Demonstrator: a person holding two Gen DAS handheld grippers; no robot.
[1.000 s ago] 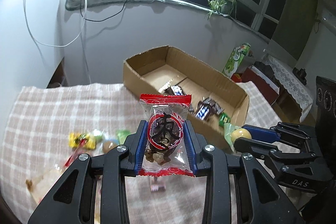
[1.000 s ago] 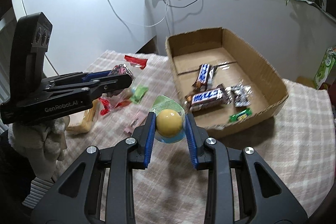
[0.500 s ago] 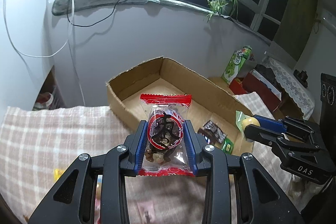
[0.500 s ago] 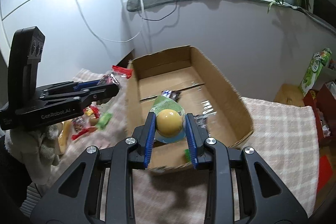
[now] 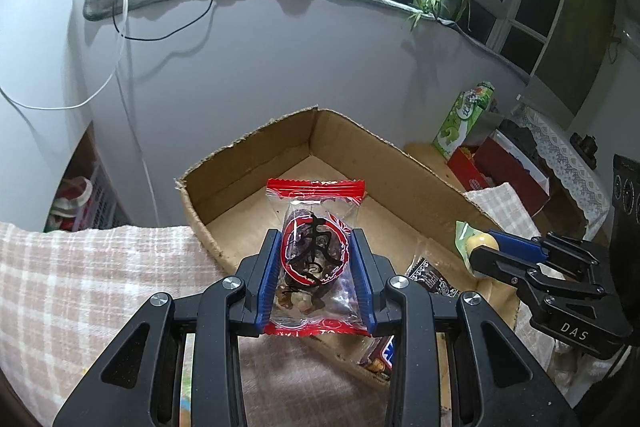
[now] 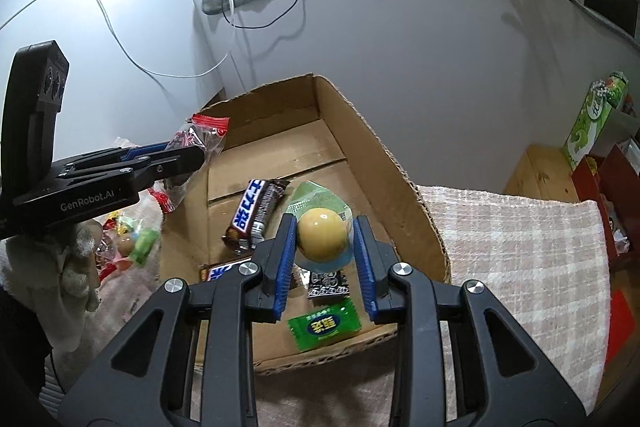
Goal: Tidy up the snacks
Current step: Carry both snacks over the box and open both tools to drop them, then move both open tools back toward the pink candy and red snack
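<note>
My left gripper point(image 5: 315, 259) is shut on a clear red-edged date snack packet point(image 5: 314, 227) and holds it above the near left edge of an open cardboard box point(image 5: 248, 163). My right gripper point(image 6: 322, 239) is shut on a yellow ball-shaped jelly in a green wrapper point(image 6: 321, 233) and holds it over the box point(image 6: 360, 131). In the box lie two Snickers bars point(image 6: 254, 211), a dark patterned packet point(image 6: 328, 283) and a green candy point(image 6: 324, 325). Each gripper shows in the other's view: the right one point(image 5: 478, 247), the left one point(image 6: 188, 155).
The box stands on a checked cloth point(image 6: 520, 247) on the table. Several loose snacks point(image 6: 132, 239) lie on the cloth left of the box. A green carton point(image 5: 464, 119) and red boxes point(image 5: 508, 171) stand beyond the table at the right. A white wall is close behind.
Both grippers have moved forward with their snacks, from over the cloth to over the box. The box now fills the middle of both views.
</note>
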